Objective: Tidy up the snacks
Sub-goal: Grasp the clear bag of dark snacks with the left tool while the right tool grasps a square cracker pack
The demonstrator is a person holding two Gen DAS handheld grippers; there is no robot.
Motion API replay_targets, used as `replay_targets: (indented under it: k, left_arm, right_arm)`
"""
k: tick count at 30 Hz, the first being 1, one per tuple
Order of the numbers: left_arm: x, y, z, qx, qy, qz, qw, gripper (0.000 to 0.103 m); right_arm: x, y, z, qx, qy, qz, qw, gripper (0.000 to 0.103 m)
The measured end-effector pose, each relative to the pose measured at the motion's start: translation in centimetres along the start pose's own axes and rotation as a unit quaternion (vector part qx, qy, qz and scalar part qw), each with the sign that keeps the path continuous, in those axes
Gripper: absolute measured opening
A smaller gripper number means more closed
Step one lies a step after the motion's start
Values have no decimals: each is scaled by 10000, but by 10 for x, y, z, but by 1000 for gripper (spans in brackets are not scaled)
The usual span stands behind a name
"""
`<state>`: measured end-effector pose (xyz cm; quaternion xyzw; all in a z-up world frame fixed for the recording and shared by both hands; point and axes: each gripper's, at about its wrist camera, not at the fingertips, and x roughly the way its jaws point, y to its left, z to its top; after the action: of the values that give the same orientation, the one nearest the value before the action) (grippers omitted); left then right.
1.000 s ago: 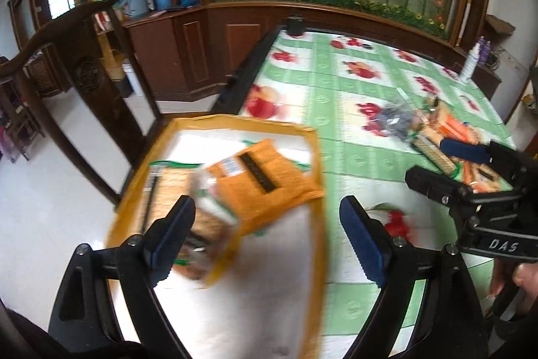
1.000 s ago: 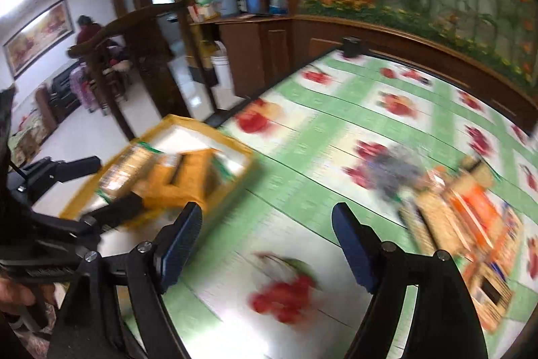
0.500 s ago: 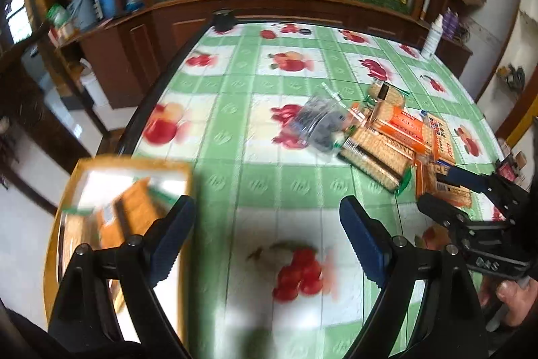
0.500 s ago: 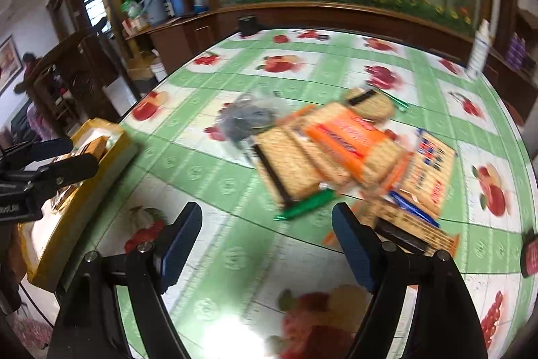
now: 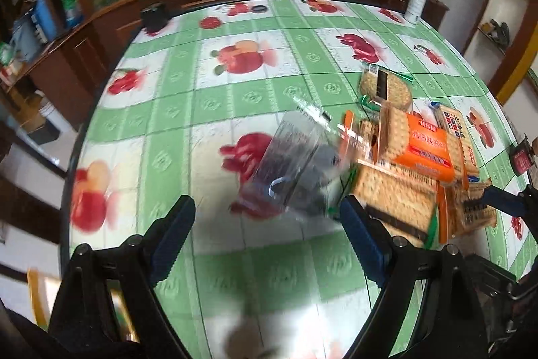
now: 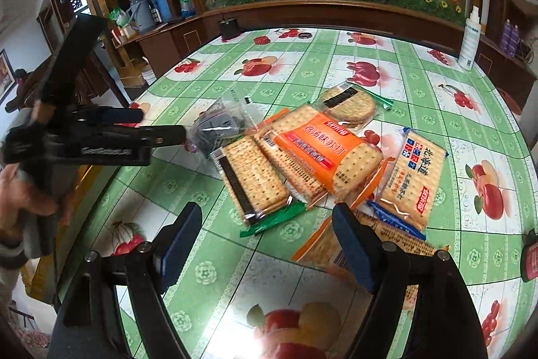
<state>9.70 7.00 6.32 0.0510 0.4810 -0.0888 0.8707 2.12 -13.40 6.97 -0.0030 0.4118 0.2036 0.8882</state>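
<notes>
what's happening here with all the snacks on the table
A person is sorting snacks with a handheld gripper in each hand. Both are empty, jaws open. The left gripper is reaching toward a clear bag of dark snacks at the edge of the pile. The right gripper hangs over the cracker packs, nearest the green-ended pack and beside the orange pack. All the packs lie on the fruit-print tablecloth; nothing is held.

Blue-and-white cracker packet (image 6: pixel 412 172): large Chinese characters beside coloured squares, red label at one corner, too small to read surely. Orange cracker packet (image 6: pixel 314 145): white lettering, upside down, illegible.
</notes>
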Motion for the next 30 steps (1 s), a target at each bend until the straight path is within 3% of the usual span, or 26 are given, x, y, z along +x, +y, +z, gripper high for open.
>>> replay_targets:
  k: [6,12,19,23,30]
  left_arm:
    - [27,1,13,-56,311,-705,9970,88]
    - [47,-5,25,48,509,-646,9966,88]
    - [56,-2,28,-71,570,-744,9956,87]
    - [58,2,24,3,702,-696,9951,82]
    - [63,13,25,-204,796,-709,9941,82]
  right_arm:
    - [7,-7,6,118,54,-31,9999,80]
    - [19,-3,11,19,161,-13,9999,80]
    - [39,10,19,-685,339,139,9970,80]
    - [53,20,24,-1087,505,416,9919,80]
    - [79,37,28,-1945,793,379,9770,80]
